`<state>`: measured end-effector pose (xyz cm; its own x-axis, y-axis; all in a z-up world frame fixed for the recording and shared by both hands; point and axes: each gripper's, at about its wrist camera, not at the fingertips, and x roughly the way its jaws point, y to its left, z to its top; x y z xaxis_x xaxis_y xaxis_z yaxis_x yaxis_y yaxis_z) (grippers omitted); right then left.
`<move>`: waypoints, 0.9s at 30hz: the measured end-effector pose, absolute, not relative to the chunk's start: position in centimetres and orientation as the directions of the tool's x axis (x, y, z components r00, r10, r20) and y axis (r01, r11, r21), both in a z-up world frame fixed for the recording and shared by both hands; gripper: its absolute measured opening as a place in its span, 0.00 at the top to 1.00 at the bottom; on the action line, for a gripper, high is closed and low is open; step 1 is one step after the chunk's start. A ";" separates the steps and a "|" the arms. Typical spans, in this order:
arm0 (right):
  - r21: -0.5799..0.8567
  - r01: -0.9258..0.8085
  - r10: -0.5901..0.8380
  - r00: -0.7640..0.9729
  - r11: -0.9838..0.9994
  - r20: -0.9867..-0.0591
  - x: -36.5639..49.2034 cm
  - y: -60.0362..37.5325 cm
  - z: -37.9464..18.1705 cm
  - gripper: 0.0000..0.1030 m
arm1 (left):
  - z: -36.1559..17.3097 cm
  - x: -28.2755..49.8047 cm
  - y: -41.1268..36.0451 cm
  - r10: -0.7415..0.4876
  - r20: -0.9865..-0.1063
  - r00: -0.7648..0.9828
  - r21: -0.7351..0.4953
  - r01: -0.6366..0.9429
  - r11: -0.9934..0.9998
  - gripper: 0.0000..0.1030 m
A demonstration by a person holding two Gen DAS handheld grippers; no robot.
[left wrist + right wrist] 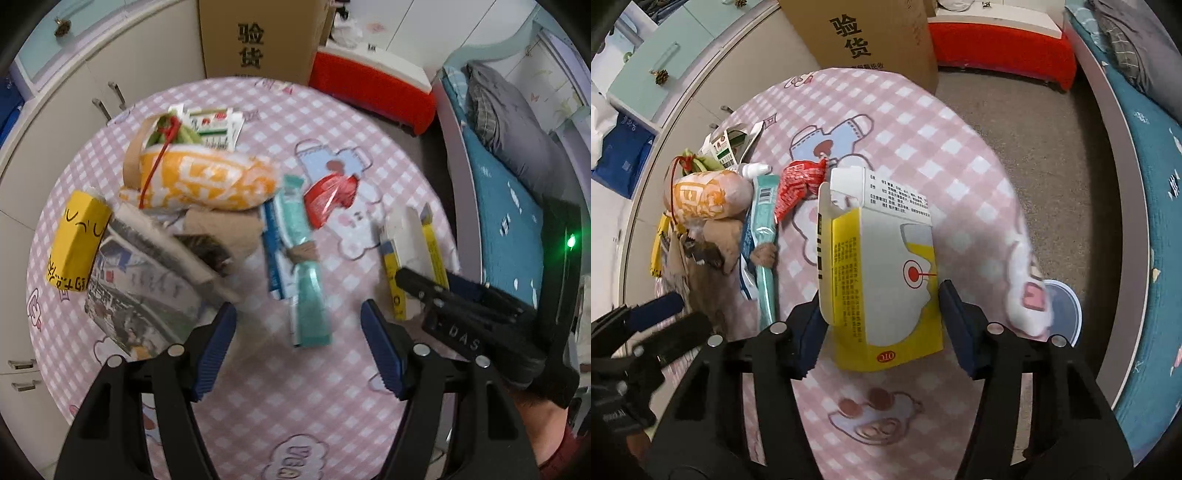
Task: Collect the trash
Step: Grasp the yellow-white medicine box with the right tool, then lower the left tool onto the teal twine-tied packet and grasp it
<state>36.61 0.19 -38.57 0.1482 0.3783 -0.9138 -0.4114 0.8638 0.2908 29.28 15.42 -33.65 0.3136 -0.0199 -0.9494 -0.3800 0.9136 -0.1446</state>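
Observation:
Trash is scattered on a round table with a pink checked cloth (295, 406). My right gripper (881, 317) is shut on a white and yellow medicine box (882, 280), with a blue pad pressed on each side of it. That box (406, 236) and the right gripper (413, 284) also show in the left wrist view at the table's right edge. My left gripper (299, 347) hangs open above the table, and the near end of a teal toothpaste tube (303, 251) lies below it. A red wrapper (328, 192) and an orange and white bag (207, 177) lie farther back.
A yellow carton (74, 240), a printed paper (136, 291) and a green and white packet (214, 125) lie at the left. A tall cardboard box (258, 37) and a red container (373, 85) stand behind the table. A bed (509, 206) runs along the right, cabinets along the left.

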 end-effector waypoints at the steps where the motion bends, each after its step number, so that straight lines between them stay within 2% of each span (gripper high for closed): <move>1: 0.298 -0.405 0.384 0.147 0.864 -0.912 36.7 -0.4 -38.4 0.45 | -33.5 29.5 15.0 -0.017 -0.946 0.324 -0.144 -0.373 0.916 0.34; 16: 0.335 -0.389 0.416 0.144 0.858 -0.898 36.7 -4.4 -37.0 0.44 | -38.9 31.6 13.3 -0.022 -0.976 0.216 -0.103 -0.372 0.922 0.34; 24: 0.337 -0.401 0.422 0.146 0.852 -0.895 36.4 -4.1 -36.8 0.44 | -38.8 31.6 13.0 -0.003 -0.970 0.241 -0.094 -0.367 0.926 0.37; 27: 0.336 -0.399 0.424 0.153 0.853 -0.893 36.5 -4.1 -36.5 0.44 | -37.6 31.9 13.2 -0.031 -0.958 0.285 -0.141 -0.375 0.916 0.39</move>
